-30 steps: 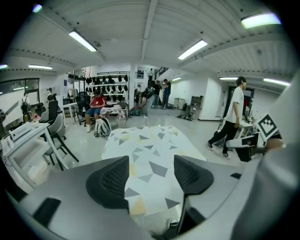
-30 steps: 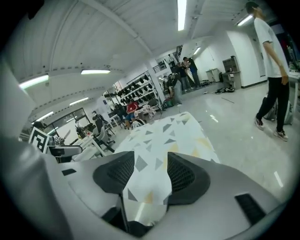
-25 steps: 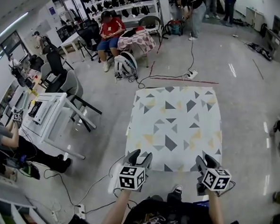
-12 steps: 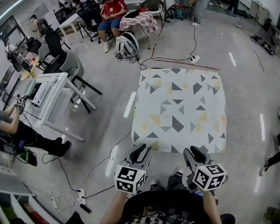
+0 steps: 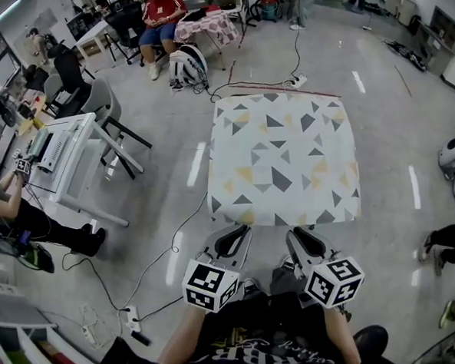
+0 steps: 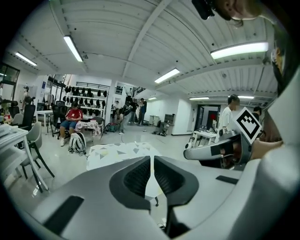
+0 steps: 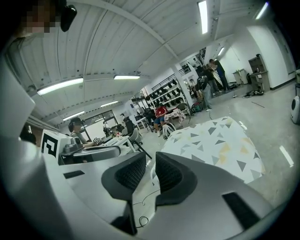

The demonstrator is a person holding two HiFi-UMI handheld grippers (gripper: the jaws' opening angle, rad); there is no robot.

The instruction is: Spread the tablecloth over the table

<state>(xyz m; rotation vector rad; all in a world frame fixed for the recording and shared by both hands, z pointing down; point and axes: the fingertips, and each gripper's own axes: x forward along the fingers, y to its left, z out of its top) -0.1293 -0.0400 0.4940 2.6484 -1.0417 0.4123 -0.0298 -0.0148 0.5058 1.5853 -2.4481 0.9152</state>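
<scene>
We see a glossy grey floor (image 5: pixel 393 129), a white table (image 5: pixel 72 152) beside grey chairs (image 5: pixel 104 108), and strip lights (image 6: pixel 239 49) on a ribbed ceiling (image 6: pixel 140 37).

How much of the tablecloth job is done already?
Done: the tablecloth lies flat and smooth, covering the whole top, with its edges hanging down. In hand: nothing. The left gripper and right gripper hang clear of the cloth. Their jaws have just been closing, with nothing between them. Left to do: probably nothing, unless the far edge needs a tug, which I can't tell from here.
</scene>
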